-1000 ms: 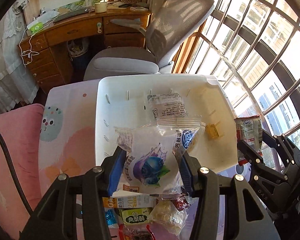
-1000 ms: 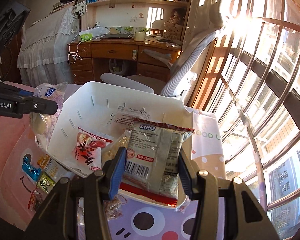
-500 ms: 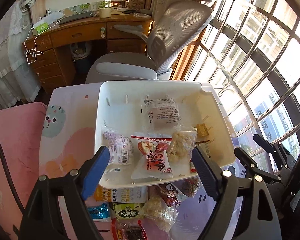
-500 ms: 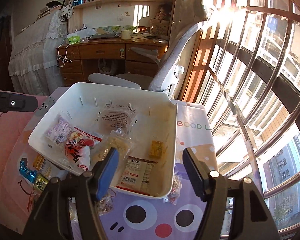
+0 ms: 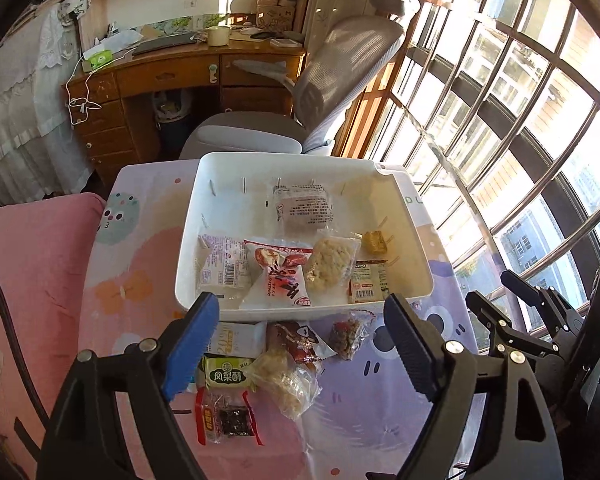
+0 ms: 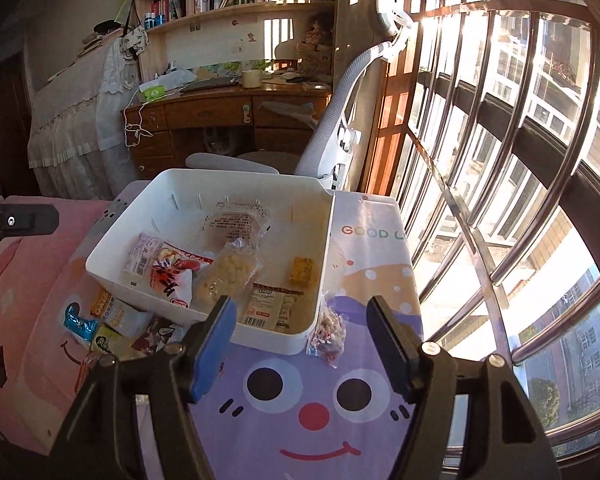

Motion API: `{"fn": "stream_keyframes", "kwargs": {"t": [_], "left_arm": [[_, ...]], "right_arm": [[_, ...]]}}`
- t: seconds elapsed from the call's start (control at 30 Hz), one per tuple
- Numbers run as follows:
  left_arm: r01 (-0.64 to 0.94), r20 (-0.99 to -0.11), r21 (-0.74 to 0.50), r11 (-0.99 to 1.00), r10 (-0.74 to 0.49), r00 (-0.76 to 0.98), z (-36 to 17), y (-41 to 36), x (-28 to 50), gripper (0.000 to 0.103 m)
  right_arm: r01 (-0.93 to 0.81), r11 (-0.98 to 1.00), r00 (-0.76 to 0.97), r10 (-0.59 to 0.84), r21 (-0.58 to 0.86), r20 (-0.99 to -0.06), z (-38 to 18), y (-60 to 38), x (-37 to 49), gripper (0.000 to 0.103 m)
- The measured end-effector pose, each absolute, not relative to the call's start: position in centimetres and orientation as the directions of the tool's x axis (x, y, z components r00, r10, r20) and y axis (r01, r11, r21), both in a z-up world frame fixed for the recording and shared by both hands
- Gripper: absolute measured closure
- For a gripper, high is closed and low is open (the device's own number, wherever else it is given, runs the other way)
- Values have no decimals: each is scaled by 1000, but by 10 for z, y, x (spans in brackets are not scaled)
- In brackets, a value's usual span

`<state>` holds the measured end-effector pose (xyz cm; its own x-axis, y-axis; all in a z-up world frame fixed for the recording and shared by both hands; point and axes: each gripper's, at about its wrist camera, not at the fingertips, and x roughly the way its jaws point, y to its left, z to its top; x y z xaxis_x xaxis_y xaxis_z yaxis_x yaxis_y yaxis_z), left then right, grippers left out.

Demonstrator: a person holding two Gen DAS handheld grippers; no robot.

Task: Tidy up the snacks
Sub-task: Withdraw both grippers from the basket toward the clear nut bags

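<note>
Our left gripper (image 5: 300, 344) and right gripper (image 6: 300, 338) both gape empty. Beyond them, six snack packets lie along the white bin's (image 5: 300, 312) near edge; more loose snacks (image 5: 284, 364) crowd the tablecloth (image 6: 300, 420) just outside.

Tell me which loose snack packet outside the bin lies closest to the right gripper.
The small clear packet of pink-and-white candy, lying alone on the mat against the white bin's near right corner. The other loose packets cluster off the bin's left corner.

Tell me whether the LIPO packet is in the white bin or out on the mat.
In. The LIPO packet lies flat on the floor of the white bin, against its near wall, beside the clear-wrapped pale cake.
</note>
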<state>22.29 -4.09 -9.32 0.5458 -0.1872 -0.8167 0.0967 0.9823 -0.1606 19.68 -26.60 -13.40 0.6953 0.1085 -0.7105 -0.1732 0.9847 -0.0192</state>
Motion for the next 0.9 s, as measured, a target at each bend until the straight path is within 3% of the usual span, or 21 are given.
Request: {"fn": "stream_keyframes", "kwargs": {"t": [0.37, 0.9], "left_arm": [[87, -818, -193, 977, -209, 536, -104, -82, 180, 19], [69, -829, -266, 962, -264, 493, -172, -106, 186, 19]], "right_arm": [[-188, 981, 650, 160, 47, -743, -144, -303, 170, 32], [-199, 979, 582, 160, 52, -797, -179, -322, 175, 32]]}}
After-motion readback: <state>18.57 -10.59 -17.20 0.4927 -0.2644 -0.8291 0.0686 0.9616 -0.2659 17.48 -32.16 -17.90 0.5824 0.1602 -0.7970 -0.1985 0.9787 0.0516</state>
